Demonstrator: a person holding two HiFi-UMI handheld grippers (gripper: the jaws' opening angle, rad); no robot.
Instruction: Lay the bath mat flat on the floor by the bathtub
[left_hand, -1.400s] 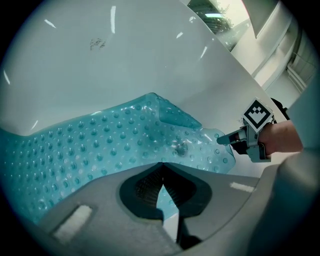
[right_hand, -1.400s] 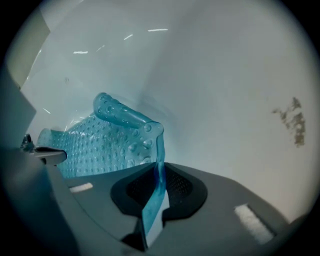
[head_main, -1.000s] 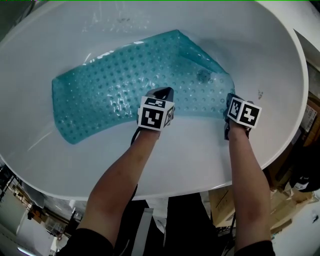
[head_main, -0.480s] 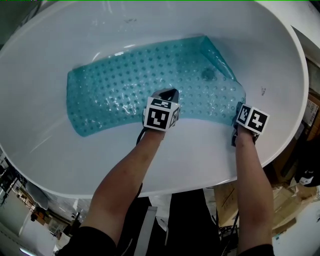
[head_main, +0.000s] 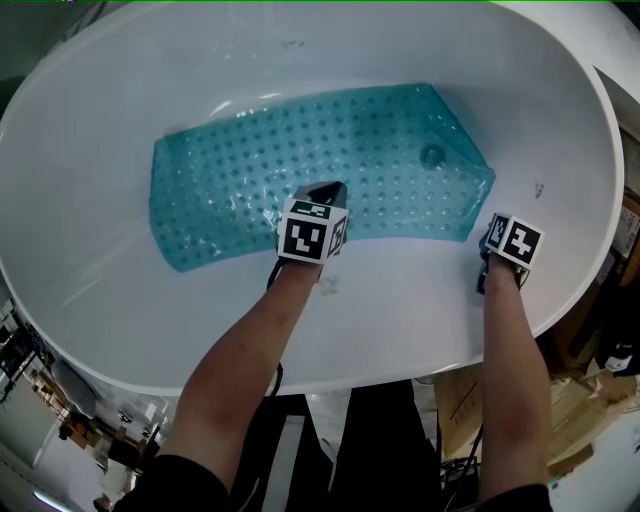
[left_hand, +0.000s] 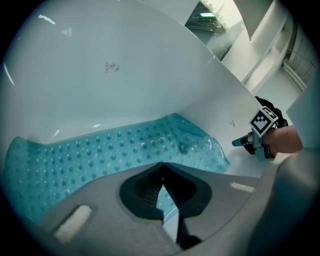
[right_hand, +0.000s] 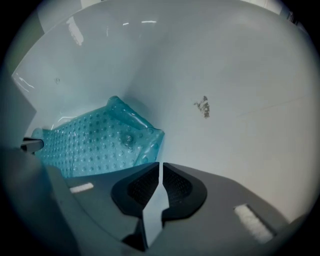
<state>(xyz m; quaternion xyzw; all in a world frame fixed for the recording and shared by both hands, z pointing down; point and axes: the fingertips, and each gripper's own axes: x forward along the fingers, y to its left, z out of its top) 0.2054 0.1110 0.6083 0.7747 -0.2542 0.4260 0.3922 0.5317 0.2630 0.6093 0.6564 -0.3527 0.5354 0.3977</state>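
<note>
The bath mat (head_main: 300, 150) lies inside the bathtub (head_main: 110, 300), on its bottom and not on a room floor, so the step in hand looks to be smoothing it flat where it is. To do that well, I would begin at the left end, which sits down on the white. The left gripper (left_hand: 161, 164) can serve as a weight, closed tips pressed onto the near edge so the sheet cannot creep. Then stroke rightward in short passes rather than dragging the whole mat. The right end needs most care: it curls up against the tub wall with a raised fold, and a downward press there, from the middle outward, should seat it. A soft sheet like this may slide on the smooth tub, so steady pressure seems wiser than a shove.

As to places, the left gripper's jaws are closed tip to tip at the mat's near long edge, about midway along it. I cannot tell that any of the teal is pinched. The right gripper (right_hand: 160, 165) is off the mat, near its near right corner and over bare tub — its jaws have just been closing and stand all but together, with nothing between them
</note>
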